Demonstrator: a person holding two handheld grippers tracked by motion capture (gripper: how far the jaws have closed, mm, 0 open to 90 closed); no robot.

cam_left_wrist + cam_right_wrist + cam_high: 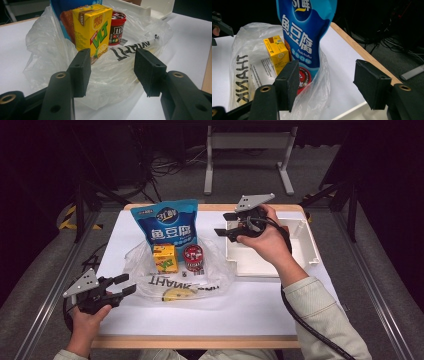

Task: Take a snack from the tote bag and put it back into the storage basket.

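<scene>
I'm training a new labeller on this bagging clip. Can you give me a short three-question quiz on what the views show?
1. True or false: the left hand-held gripper has its jaws shut on the plastic bag.
2. Which item stands tallest at the bag: A) the yellow carton, B) the blue pouch, C) the red tub?
3. Over what does the right hand-held gripper hover?

Key:
1. False: the jaws are open, just short of the bag.
2. B.
3. The left end of the white tray, with its jaws open and pointing toward the pouch.
</scene>
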